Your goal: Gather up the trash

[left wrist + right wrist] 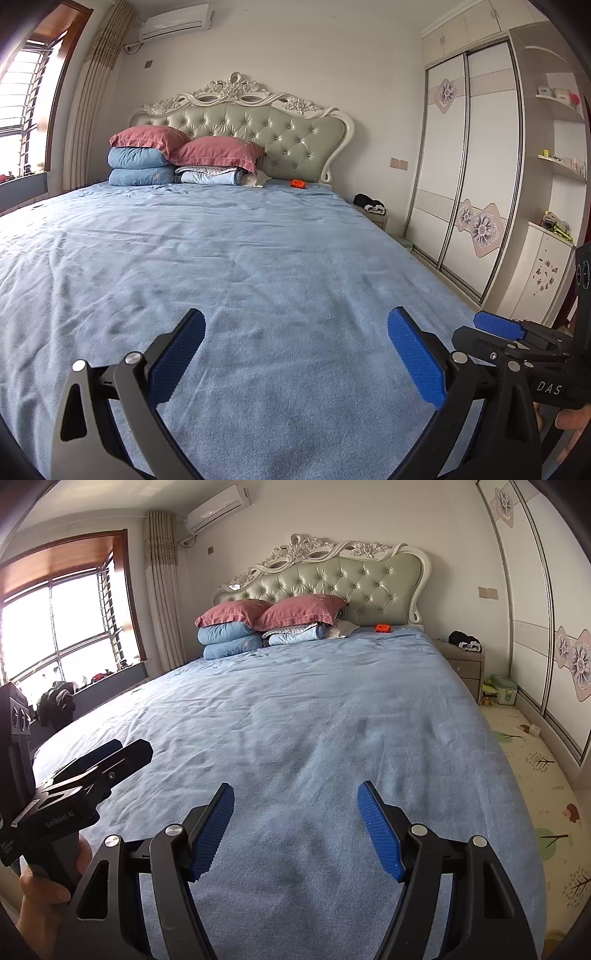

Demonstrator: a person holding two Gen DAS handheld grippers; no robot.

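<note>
Over the foot of the bed I held both grippers, level and side by side. Left gripper: fingers wide apart, nothing between them. Right gripper: fingers likewise apart, nothing held.

Trash: none I could name for certain. One small orange thing lay on the sheet near the headboard, well apart from my fingers; whether it was trash I could not tell. No bin or bag showed in either view.

Progress: the sheet lay bare but for that item, which would fit a bed already picked over or one with its single piece yet to fetch.

Count: pink pillows, two; folded blue quilts, two, plus one paler folded blanket; orange thing, one; grippers, two.
</note>
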